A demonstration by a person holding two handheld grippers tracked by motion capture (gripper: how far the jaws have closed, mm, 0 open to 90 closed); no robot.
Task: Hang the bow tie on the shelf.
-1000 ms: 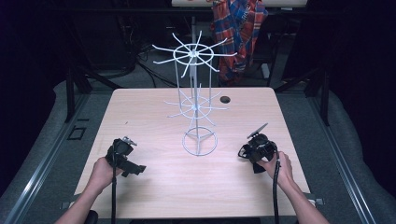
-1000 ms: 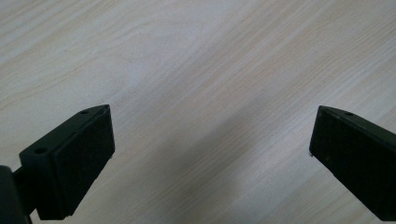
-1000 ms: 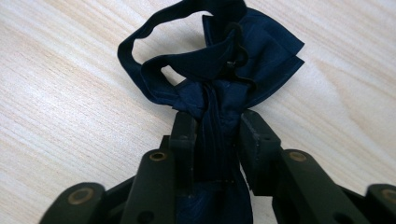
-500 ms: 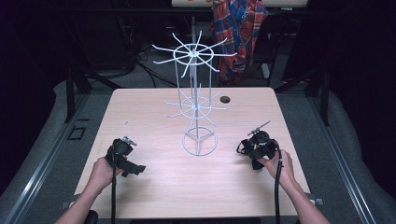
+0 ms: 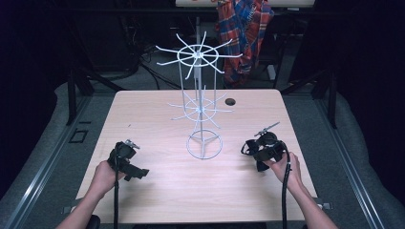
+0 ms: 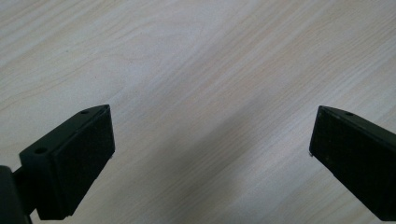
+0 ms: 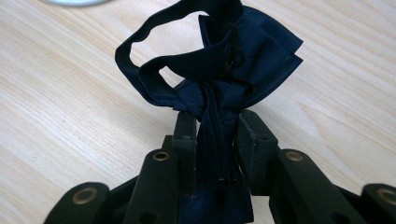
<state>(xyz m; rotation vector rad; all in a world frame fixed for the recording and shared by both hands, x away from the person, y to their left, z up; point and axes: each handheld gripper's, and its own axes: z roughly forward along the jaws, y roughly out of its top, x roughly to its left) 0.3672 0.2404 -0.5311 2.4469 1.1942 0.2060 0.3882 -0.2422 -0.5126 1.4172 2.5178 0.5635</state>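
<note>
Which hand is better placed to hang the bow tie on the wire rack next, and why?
Right. The right gripper already clamps the bow tie beside the wire rack; the left gripper is open over bare table.

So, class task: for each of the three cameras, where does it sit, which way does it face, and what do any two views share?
High view: above the person's side, facing forward and down on the table and rack; forearms, both tongs.
Left gripper view: on the left tongs, facing bare tabletop; jaws apart.
Right gripper view: on the right tongs, clamping a bow tie.
Shared: the high and right views show the bow tie.
</note>
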